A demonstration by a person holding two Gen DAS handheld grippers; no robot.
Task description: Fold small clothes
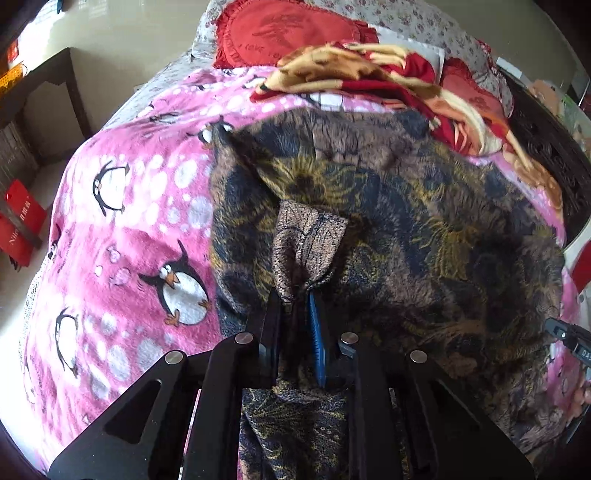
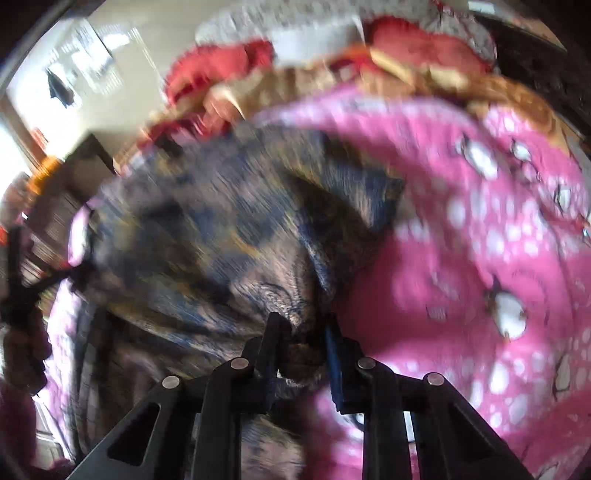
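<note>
A dark garment (image 1: 388,206) with a brown, navy and gold leaf print lies spread on a pink penguin blanket (image 1: 122,206). My left gripper (image 1: 295,299) is shut on a bunched fold of its edge, which stands up between the fingers. The right wrist view is blurred. There the same garment (image 2: 207,236) fills the left and middle, and my right gripper (image 2: 301,326) has a wad of its right edge pinched between the fingers. Part of the right gripper's body (image 1: 570,339) shows at the right edge of the left wrist view.
Behind the garment lie a crumpled red and cream cloth (image 1: 369,81) and a red heart-shaped pillow (image 1: 284,33). A dark wooden table (image 1: 44,96) and a red bag (image 1: 22,225) stand beside the bed on the left. The pink blanket (image 2: 480,258) spreads to the right.
</note>
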